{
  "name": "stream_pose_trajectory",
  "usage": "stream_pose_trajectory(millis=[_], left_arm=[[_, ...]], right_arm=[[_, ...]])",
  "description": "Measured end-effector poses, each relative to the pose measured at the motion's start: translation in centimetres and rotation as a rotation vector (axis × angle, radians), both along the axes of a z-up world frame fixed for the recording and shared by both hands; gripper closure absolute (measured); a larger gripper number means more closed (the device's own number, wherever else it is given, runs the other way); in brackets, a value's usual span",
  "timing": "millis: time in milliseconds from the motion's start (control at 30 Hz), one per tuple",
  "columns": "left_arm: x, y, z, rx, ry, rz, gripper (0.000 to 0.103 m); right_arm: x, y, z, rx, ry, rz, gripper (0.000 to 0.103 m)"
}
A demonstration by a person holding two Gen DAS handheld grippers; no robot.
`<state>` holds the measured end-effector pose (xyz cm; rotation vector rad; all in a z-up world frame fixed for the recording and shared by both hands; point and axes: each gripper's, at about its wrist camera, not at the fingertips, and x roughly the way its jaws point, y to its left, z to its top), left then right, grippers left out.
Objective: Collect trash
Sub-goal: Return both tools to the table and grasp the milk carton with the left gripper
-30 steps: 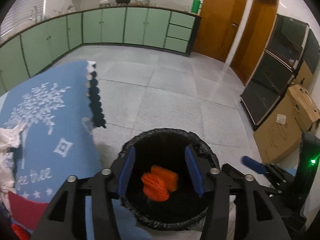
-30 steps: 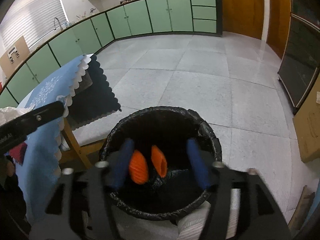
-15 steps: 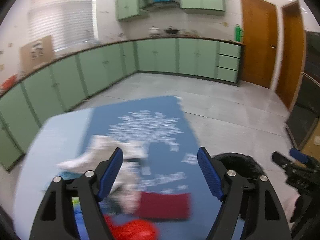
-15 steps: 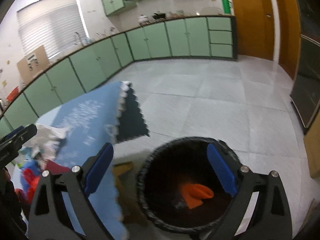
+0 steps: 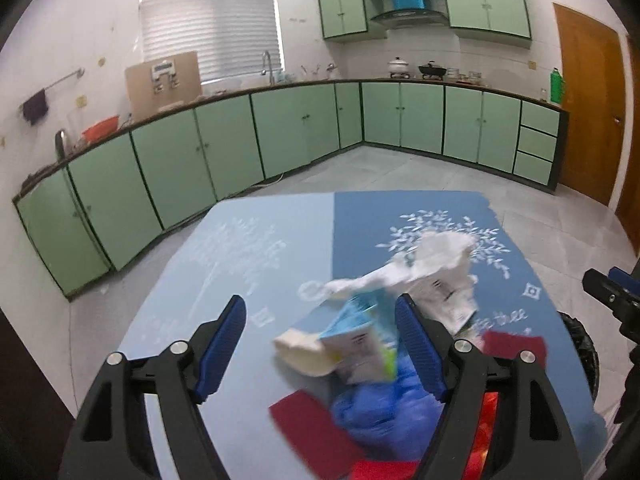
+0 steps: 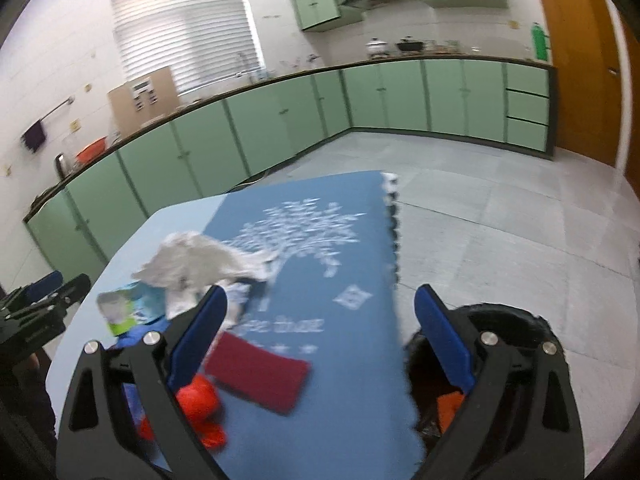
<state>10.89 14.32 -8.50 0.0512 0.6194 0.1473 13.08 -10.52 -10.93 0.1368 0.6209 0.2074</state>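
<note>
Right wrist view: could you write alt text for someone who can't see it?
An open, empty two-fingered claw hovers over a blue tablecloth strewn with crumpled white paper, a dark red cloth and orange scraps. A black-lined bin sits right; green kitchen cabinets behind.

A table point(image 5: 248, 248) stands before the cabinets point(image 5: 296, 128). On its near right part lies a trash heap — crumpled paper point(image 5: 436, 264) behind a carton point(image 5: 356, 336), a bag point(image 5: 384, 408) nearest. The bin point(image 6: 516, 320) sits on the floor right of the table.
</note>
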Motion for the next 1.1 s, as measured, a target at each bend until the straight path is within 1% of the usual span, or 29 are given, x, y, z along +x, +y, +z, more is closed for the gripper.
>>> stream_pose_trajectory(millis=[167,267,333,400,533,667,800,967,1000,1033,1067,1100], left_arm=[[0.3,2.0,-1.2,-0.049,0.026,-0.019,0.026],[1.2,2.3,-2.1,-0.075,0.044,-0.042,0.022],[1.6,2.4,-2.4,-0.081,0.040,-0.056,0.016],[2.1,2.3,-2.8,-0.091,0.040,-0.075,0.014],[2.7,1.9,-3.0,-0.120,0.042,-0.118,0.014],[2.5,1.5,-2.7,-0.168,0.033,-0.159,0.012],[2.4,1.3,-2.7,-0.189,0.029,-0.159,0.011],[3.6,0.4,-3.2,-0.183,0.044,-0.149,0.013],[3.9,0.2,-3.3,-0.177,0.045,-0.146,0.016],[4.1,0.0,-3.5,-0.173,0.050,-0.147,0.025],[4.5,-0.2,-3.7,-0.171,0.059,-0.155,0.031],[4.8,-0.4,-3.9,-0.175,0.068,-0.164,0.043]], right_arm=[[0.3,3.3,-0.1,-0.022,0.000,0.052,0.011],[0.6,4.2,0.1,-0.034,0.001,0.056,0.011],[0.9,4.8,0.0,-0.047,0.006,0.055,0.011],[1.1,5.1,-0.2,-0.052,0.014,0.052,0.011],[1.3,5.6,-0.4,-0.065,0.023,0.049,0.011],[1.5,5.8,-0.4,-0.078,0.021,0.049,0.011],[1.6,6.0,-0.3,-0.091,0.015,0.052,0.011],[1.7,5.8,-0.5,-0.090,0.018,0.056,0.011],[1.7,5.8,-0.5,-0.089,0.019,0.056,0.011],[1.7,5.7,-0.5,-0.088,0.019,0.055,0.011],[1.7,5.7,-0.5,-0.087,0.019,0.055,0.011],[1.7,5.6,-0.5,-0.086,0.020,0.057,0.011]])
